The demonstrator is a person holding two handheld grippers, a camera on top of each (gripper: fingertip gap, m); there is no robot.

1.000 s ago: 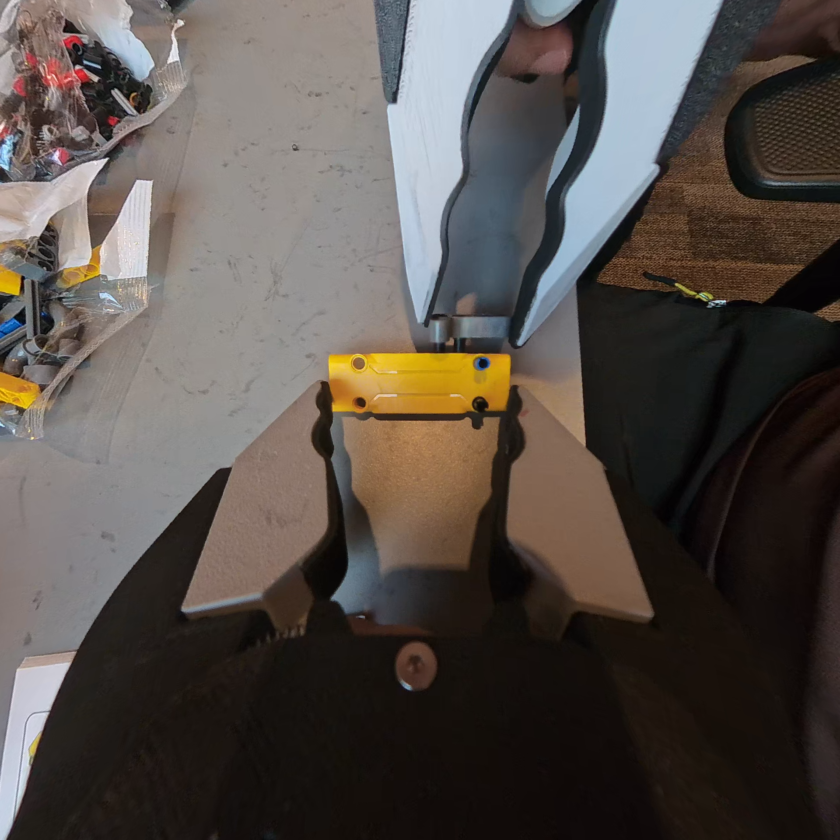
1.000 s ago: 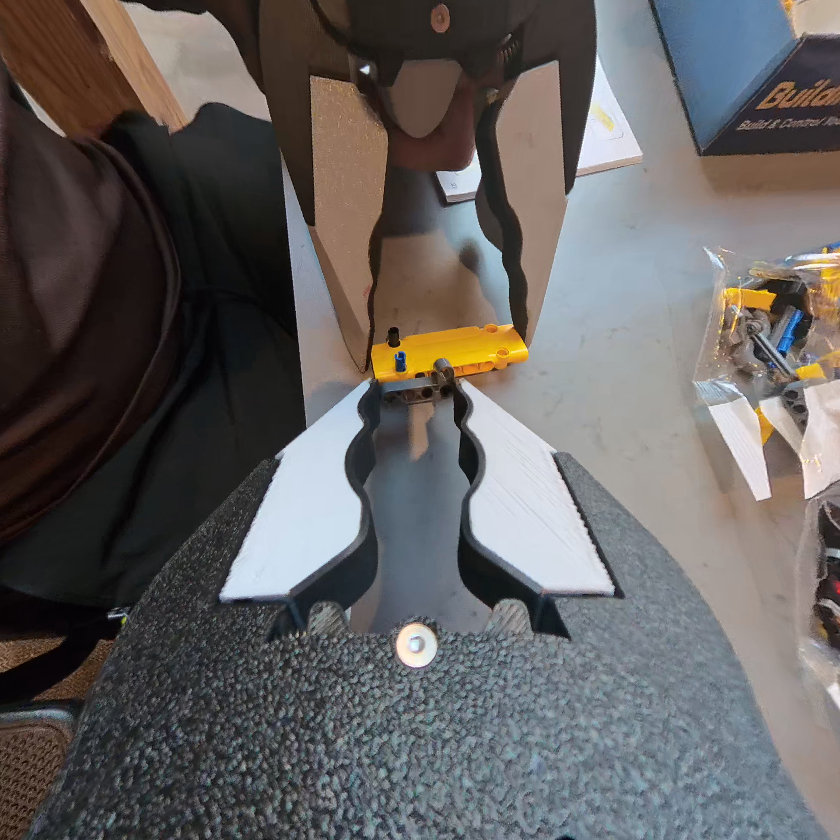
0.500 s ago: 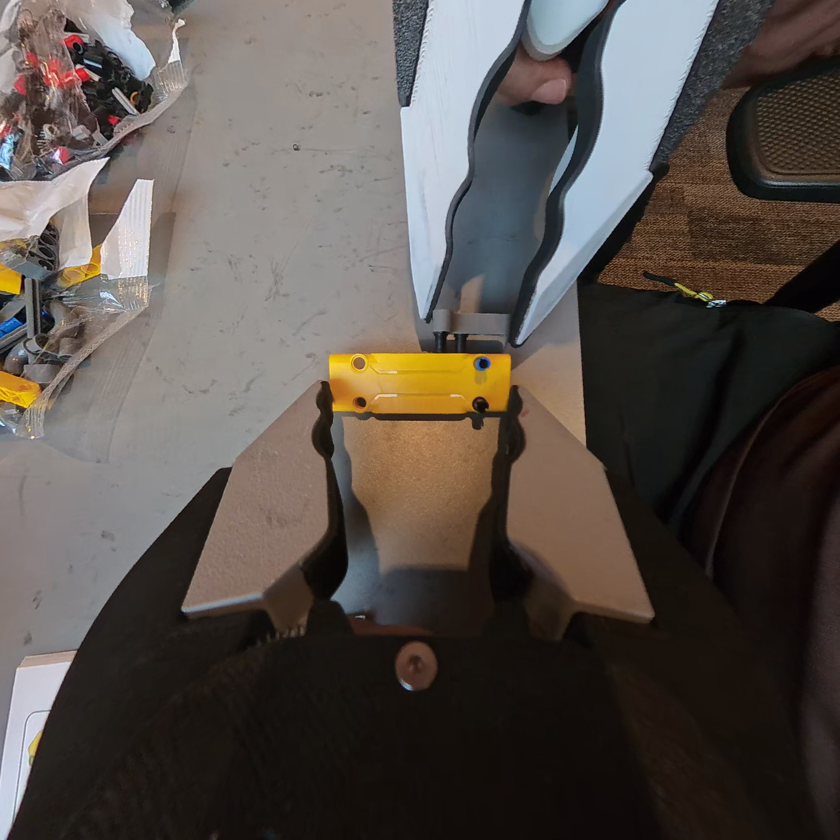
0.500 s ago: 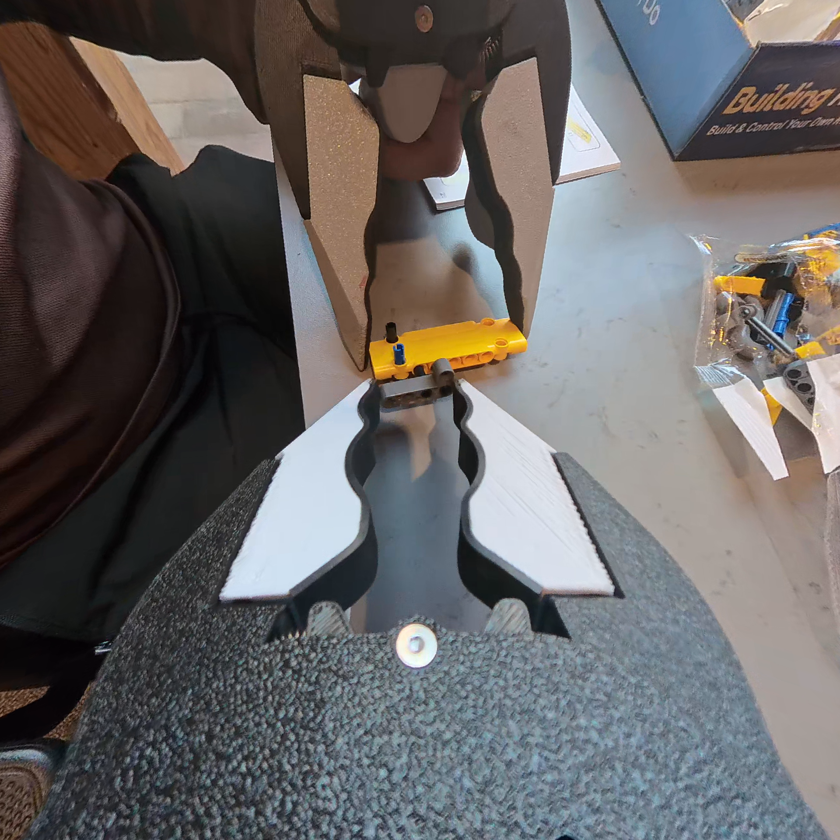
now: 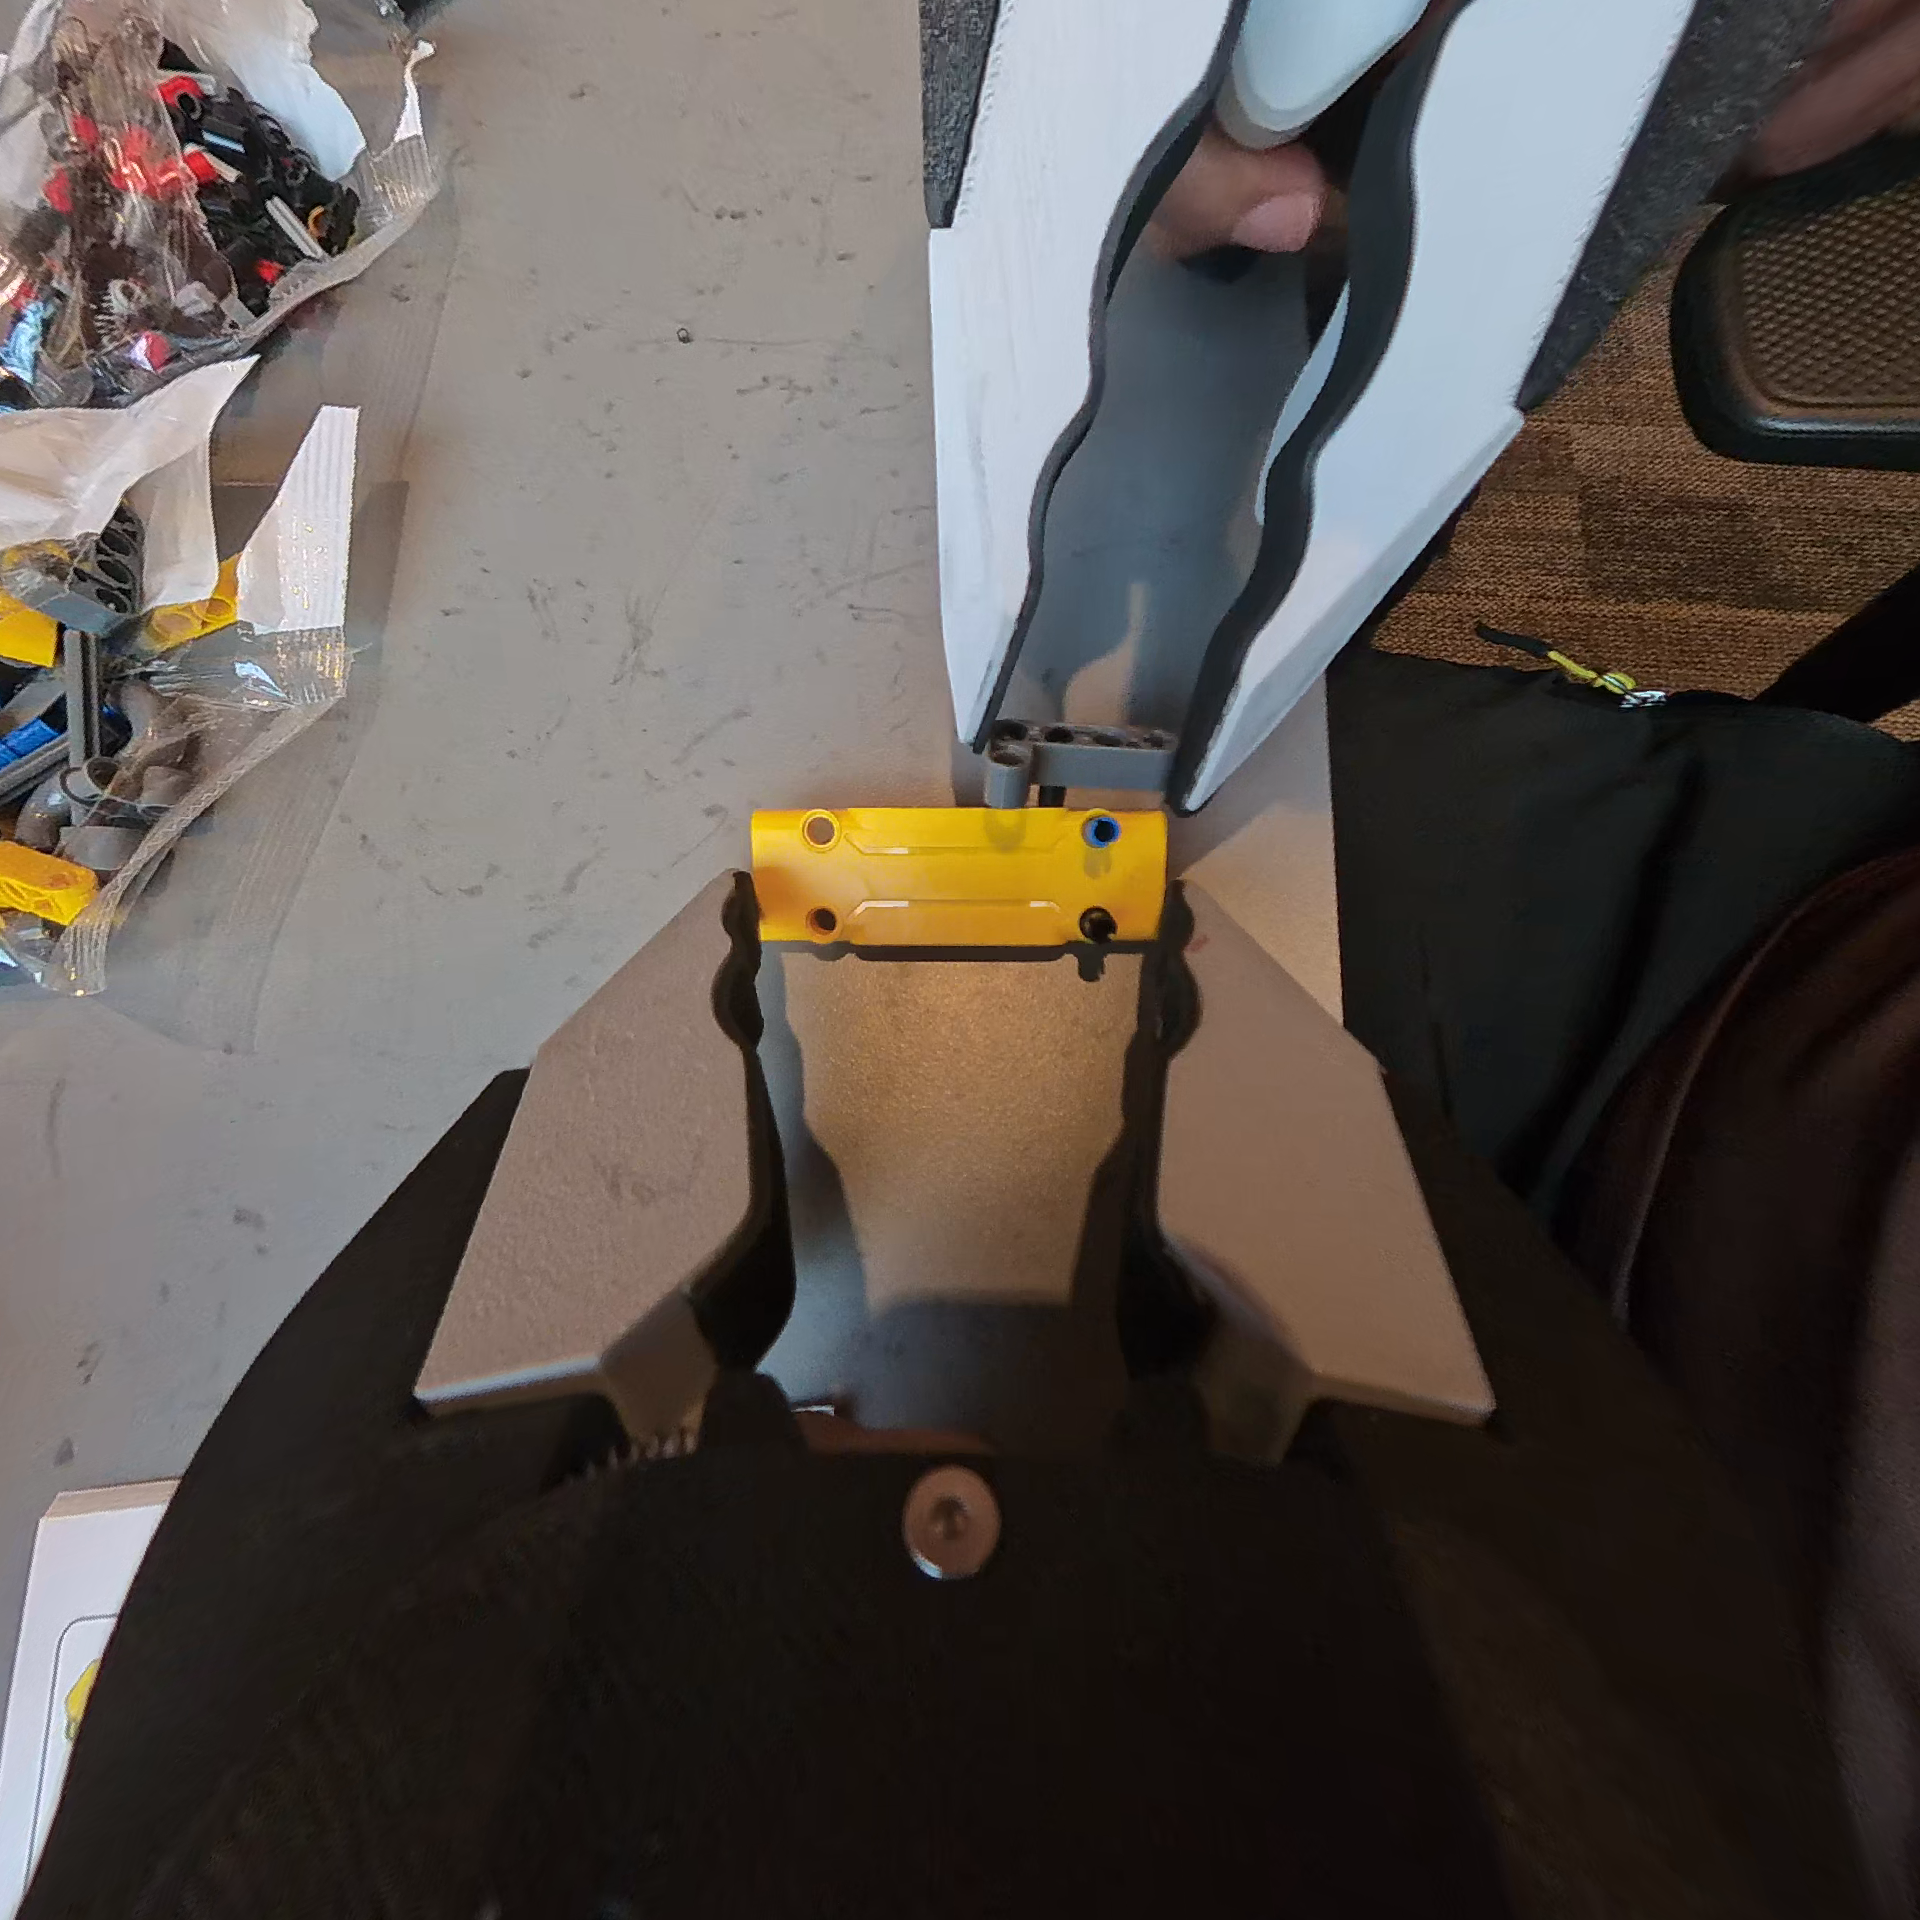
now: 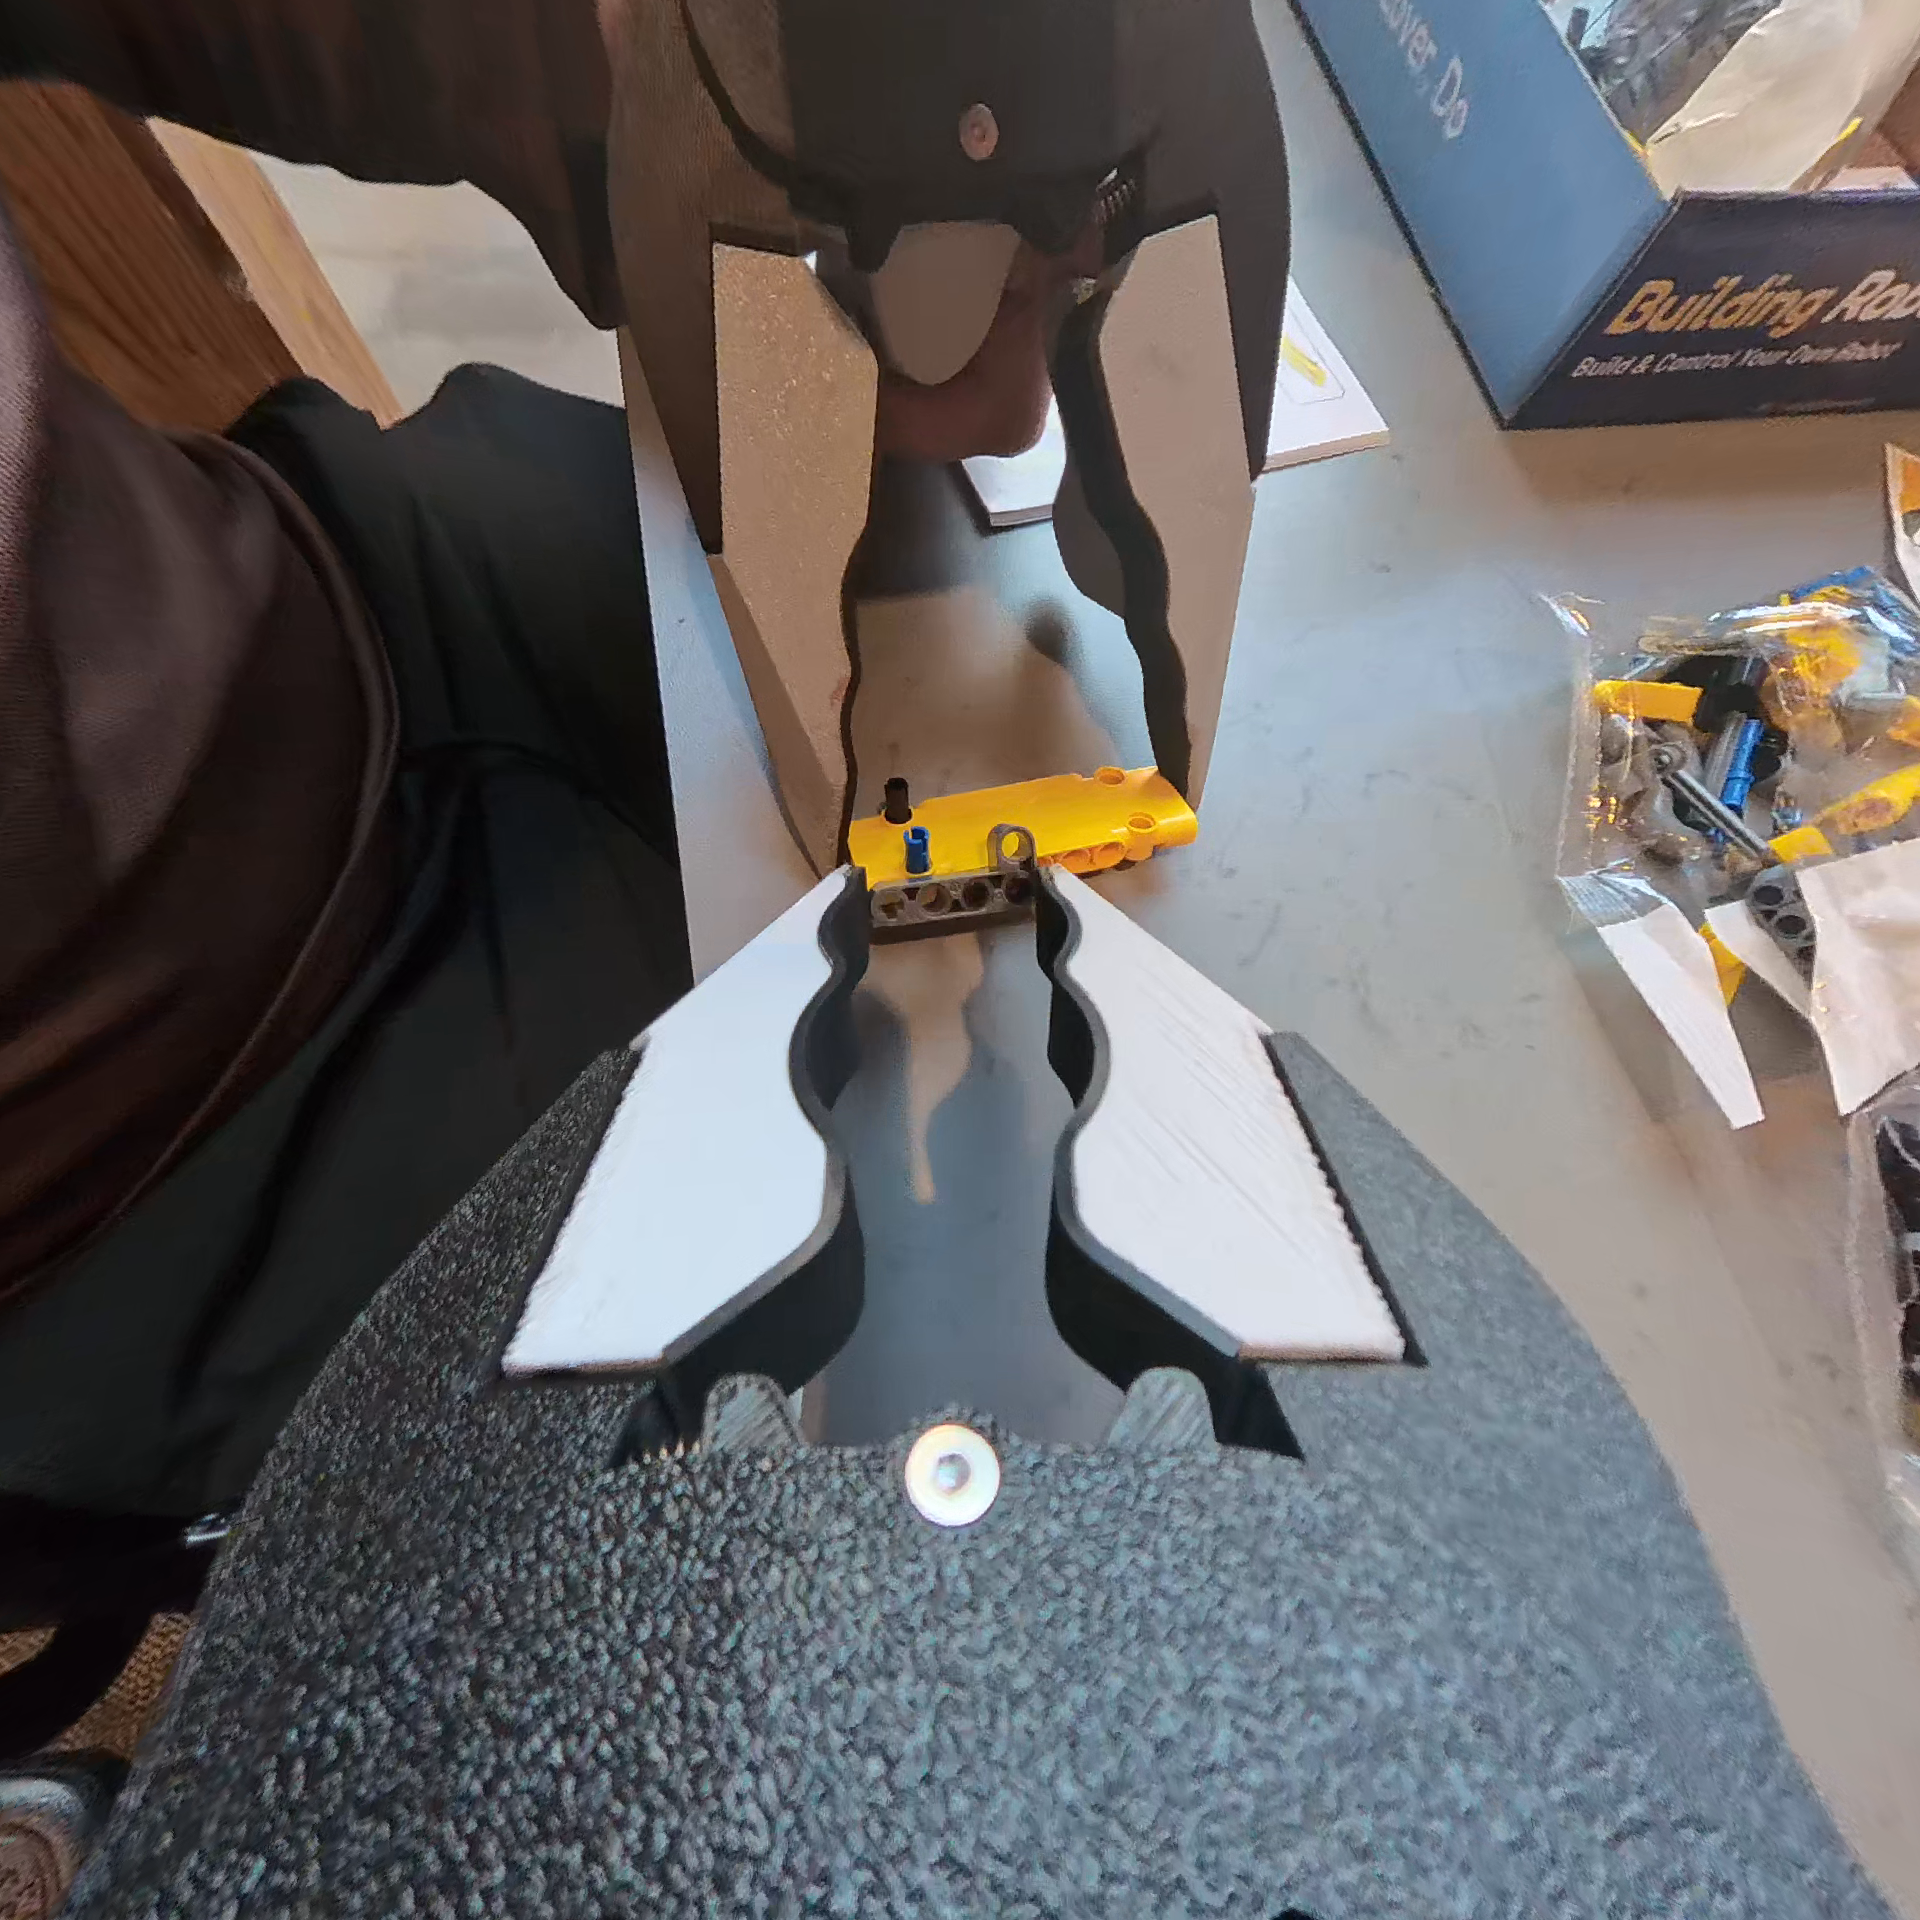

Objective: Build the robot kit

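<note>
My left gripper (image 5: 951,914) is shut on a yellow panel piece (image 5: 956,883) and holds it level just above the grey table (image 5: 623,468). A blue pin (image 5: 1101,829) and a black pin (image 5: 1096,921) stick out of the panel's right end. My right gripper (image 6: 948,902), with white fingers, is shut on a grey L-shaped beam (image 6: 951,899) with holes. The beam's short arm (image 5: 1006,774) touches the panel's far edge near the middle. In the right wrist view the panel (image 6: 1039,821) lies just beyond the beam, with the blue pin (image 6: 914,847) upright.
Clear bags of loose building pieces (image 5: 156,208) lie at the table's left. A blue box (image 6: 1558,208) and a white booklet (image 6: 1320,395) lie beyond. The table edge runs close on the person's side, by dark clothing (image 5: 1610,935) and a chair (image 5: 1808,301). Less than 4 cm separates the two grippers' tips.
The right gripper has tilted the grey beam, so its holes now face up more, and lifted it slightly at the panel's edge. The left gripper and yellow panel have stayed put.
</note>
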